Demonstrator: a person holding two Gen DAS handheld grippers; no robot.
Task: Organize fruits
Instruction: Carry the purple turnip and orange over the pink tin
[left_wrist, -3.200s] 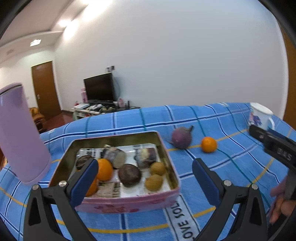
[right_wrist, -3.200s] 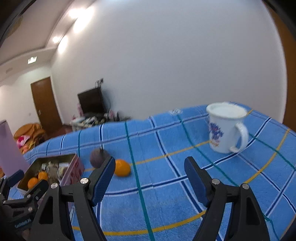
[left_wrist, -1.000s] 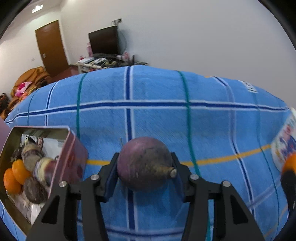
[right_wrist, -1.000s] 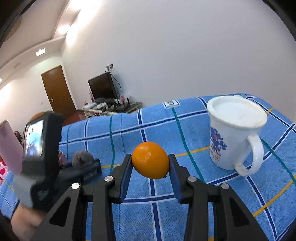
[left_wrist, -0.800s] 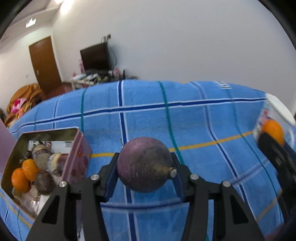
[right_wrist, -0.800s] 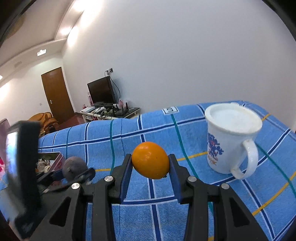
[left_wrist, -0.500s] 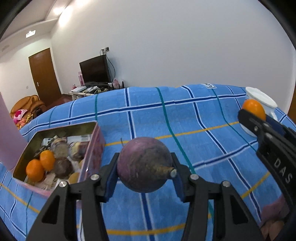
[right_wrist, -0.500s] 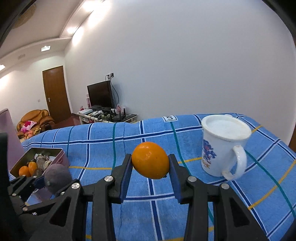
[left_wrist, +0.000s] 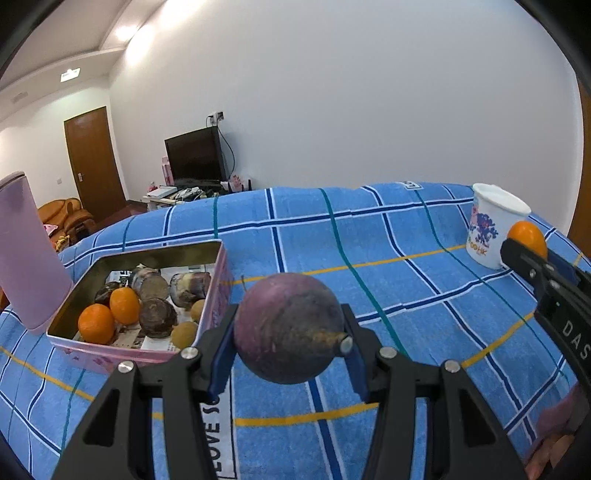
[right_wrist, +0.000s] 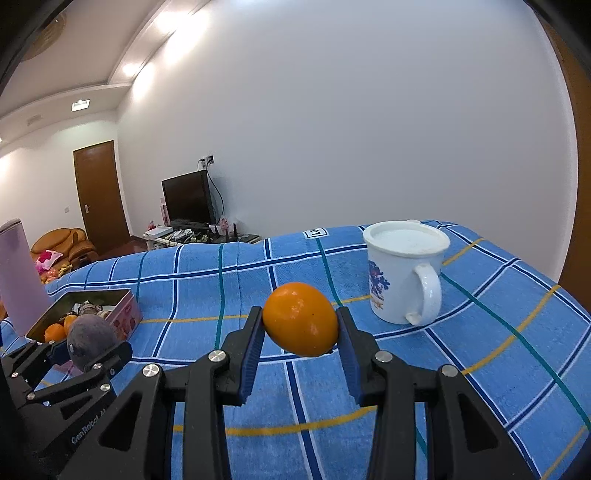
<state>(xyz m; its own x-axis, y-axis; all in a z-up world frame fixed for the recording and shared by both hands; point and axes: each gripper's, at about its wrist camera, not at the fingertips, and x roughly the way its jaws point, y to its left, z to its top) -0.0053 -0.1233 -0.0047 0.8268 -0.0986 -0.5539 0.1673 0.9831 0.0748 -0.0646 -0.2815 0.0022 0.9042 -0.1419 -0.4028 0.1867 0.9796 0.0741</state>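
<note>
Fruit in both grippers, clear of the blue checked cloth (left_wrist: 406, 288). Purple fruit (left_wrist: 288, 328) clamped across its widest part in the left gripper (left_wrist: 286, 354), stem end toward the camera; likely firm, fairly heavy. Orange (right_wrist: 301, 319) pinched at its middle in the right gripper (right_wrist: 299, 347); smooth, round, apt to slip. Tin (left_wrist: 218, 280) of sorted fruit ahead, left; mug (right_wrist: 402, 277) right.

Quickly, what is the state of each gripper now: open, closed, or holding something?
Left gripper: closed on the purple fruit.
Right gripper: closed on the orange.
</note>
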